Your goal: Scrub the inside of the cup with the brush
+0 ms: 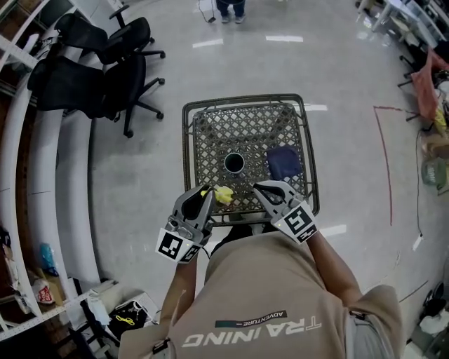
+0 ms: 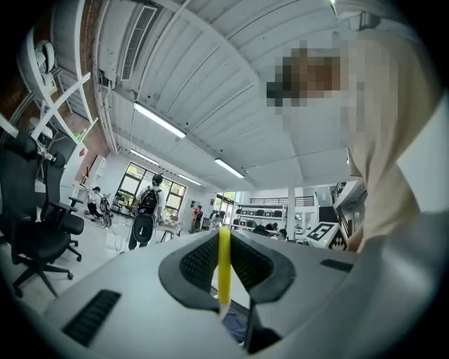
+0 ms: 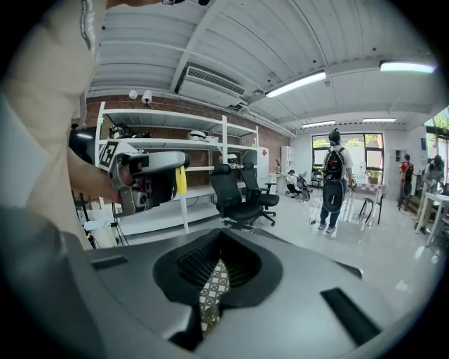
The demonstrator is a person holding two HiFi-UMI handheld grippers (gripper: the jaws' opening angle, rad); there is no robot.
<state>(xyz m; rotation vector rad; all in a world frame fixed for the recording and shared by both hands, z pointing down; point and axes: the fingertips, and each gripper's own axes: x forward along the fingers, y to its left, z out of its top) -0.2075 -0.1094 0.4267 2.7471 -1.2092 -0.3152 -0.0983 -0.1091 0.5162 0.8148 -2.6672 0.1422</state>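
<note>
A black cup (image 1: 233, 163) stands upright in the middle of a small metal lattice table (image 1: 210, 133). My left gripper (image 1: 204, 194) hovers over the table's near edge, shut on a yellow brush (image 1: 223, 194) whose head sticks out toward the right. In the left gripper view the yellow handle (image 2: 224, 270) runs upright between the closed jaws of the left gripper (image 2: 223, 245). My right gripper (image 1: 264, 188) hangs over the near edge too, shut with nothing in it. The right gripper view shows only lattice under the right gripper (image 3: 219, 265), with the left gripper (image 3: 151, 175) and brush (image 3: 181, 180) off to the left.
A dark blue cloth (image 1: 284, 161) lies on the table right of the cup. Black office chairs (image 1: 105, 77) and white shelving (image 1: 42, 175) stand at the left. A person (image 1: 230, 8) stands on the far floor. Red tape (image 1: 384, 161) marks the floor at right.
</note>
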